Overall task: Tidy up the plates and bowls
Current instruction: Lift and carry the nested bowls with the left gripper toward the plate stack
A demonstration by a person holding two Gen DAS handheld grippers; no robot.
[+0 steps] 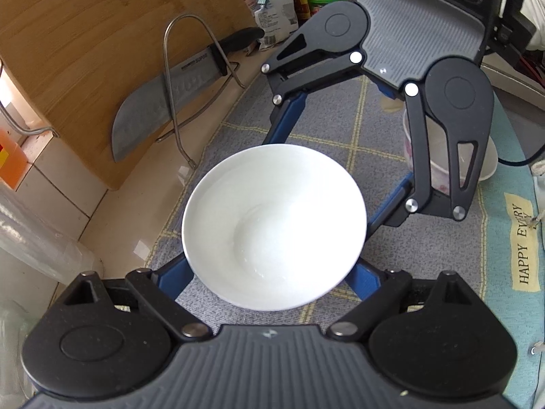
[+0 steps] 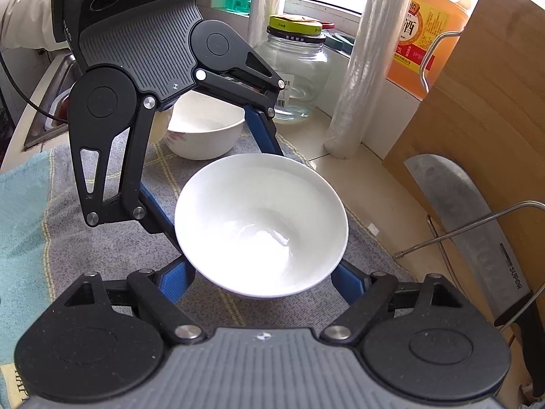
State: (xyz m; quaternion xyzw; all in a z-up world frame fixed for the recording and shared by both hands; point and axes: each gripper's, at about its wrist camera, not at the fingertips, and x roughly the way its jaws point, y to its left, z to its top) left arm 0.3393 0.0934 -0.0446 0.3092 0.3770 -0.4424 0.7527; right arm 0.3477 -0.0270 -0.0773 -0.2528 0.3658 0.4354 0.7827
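Observation:
A plain white bowl [image 1: 272,225] [image 2: 262,225] sits over the grey checked mat [image 1: 340,129], between both grippers. My left gripper [image 1: 272,266] comes from the near side in the left wrist view, and its blue fingers [image 1: 173,279] press the bowl's wall under the rim. My right gripper [image 2: 262,272] grips from the opposite side, its blue fingers [image 2: 177,279] also against the wall. Both pairs of fingertips are hidden under the rim. I cannot tell whether the bowl rests on the mat. A second white bowl [image 2: 204,133] with a pink pattern stands behind.
A cleaver [image 1: 150,116] [image 2: 477,225] leans in a wire rack against a wooden cutting board [image 1: 85,51]. A glass jar [image 2: 293,71], a roll of plastic film [image 2: 361,78] and an orange bottle [image 2: 425,34] stand by the window. A teal towel [image 1: 504,238] borders the mat.

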